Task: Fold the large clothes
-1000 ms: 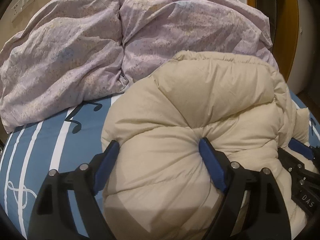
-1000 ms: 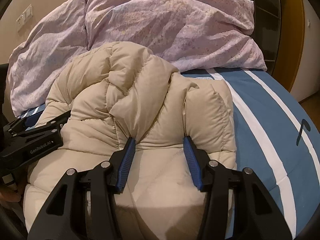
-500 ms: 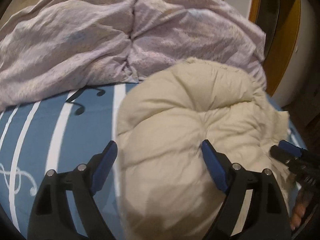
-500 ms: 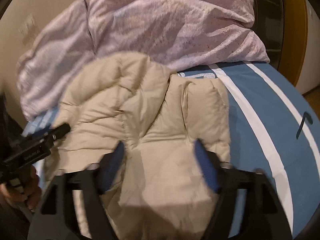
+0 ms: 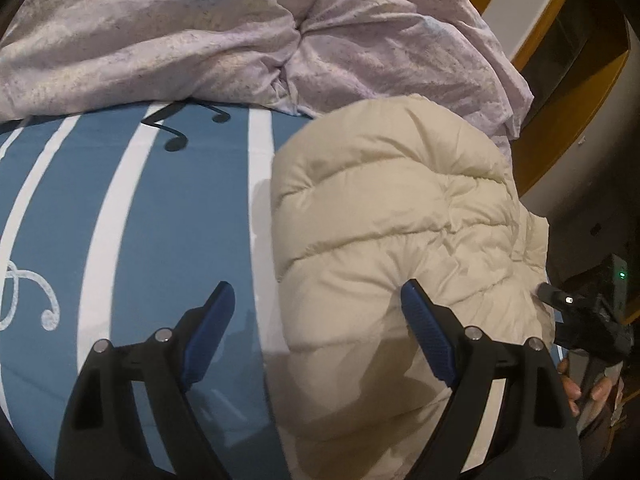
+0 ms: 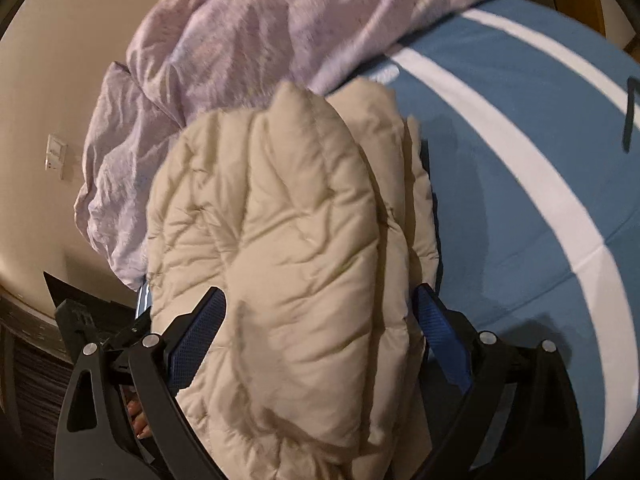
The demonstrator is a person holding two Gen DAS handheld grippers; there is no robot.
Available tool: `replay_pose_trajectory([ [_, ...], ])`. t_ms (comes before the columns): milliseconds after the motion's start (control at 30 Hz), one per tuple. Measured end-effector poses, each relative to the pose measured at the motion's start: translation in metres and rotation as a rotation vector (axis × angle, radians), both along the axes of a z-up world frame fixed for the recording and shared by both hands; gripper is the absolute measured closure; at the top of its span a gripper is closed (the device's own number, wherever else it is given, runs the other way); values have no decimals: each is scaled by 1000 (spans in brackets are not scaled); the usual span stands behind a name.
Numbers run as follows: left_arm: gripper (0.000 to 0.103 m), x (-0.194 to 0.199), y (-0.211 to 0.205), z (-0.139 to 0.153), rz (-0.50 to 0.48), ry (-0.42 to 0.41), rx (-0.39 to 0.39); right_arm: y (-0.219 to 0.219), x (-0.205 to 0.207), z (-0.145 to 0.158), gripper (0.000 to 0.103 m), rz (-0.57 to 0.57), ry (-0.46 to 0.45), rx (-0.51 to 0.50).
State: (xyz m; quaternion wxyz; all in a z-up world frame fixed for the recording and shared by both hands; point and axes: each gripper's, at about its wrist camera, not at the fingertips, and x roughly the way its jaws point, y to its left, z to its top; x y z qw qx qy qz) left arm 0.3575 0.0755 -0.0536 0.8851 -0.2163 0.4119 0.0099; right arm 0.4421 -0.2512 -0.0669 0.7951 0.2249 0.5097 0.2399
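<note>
Now both grippers' jaws spread wide, right gripper (image 6: 316,312) just opened, straddling puffy beige jacket (image 6: 280,248)

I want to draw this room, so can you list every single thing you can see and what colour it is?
puffy beige quilted down jacket: one, beige, folded in a bundle on the bed
crumpled lilac duvet: one, pale purple, heaped at the far end of the bed
blue bed sheet with white stripes and music notes: one, blue and white, under everything
wall switch plate: one, cream, on the beige wall
wooden frame: one, orange-brown, beyond the bed
left tongs: black with blue pads, open, at the jacket's edge
right tongs: black with blue pads, just opened, jacket between them
</note>
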Motion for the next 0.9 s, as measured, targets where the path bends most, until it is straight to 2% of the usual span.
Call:
replay_pose_trajectory([
  [133,17,5,-6,-7,-19,12,-32,3,5,-9,5,19,16,22],
  [267,17,12,-4,-18,-33,23,-128,4,9,-13,3,44,14,55],
  [500,18,21,3,-40,-53,40,-351,13,11,-15,4,108,13,98],
  [633,24,20,5,-43,-61,35,-402,17,12,-17,7,136,16,128],
  [733,31,20,5,-40,-69,35,-414,19,13,-20,19,154,37,191],
  [800,35,18,5,-37,-70,28,-410,18,13,-21,34,163,47,247],
  [900,43,14,6,-31,-73,12,-398,21,12,-18,49,174,36,287],
])
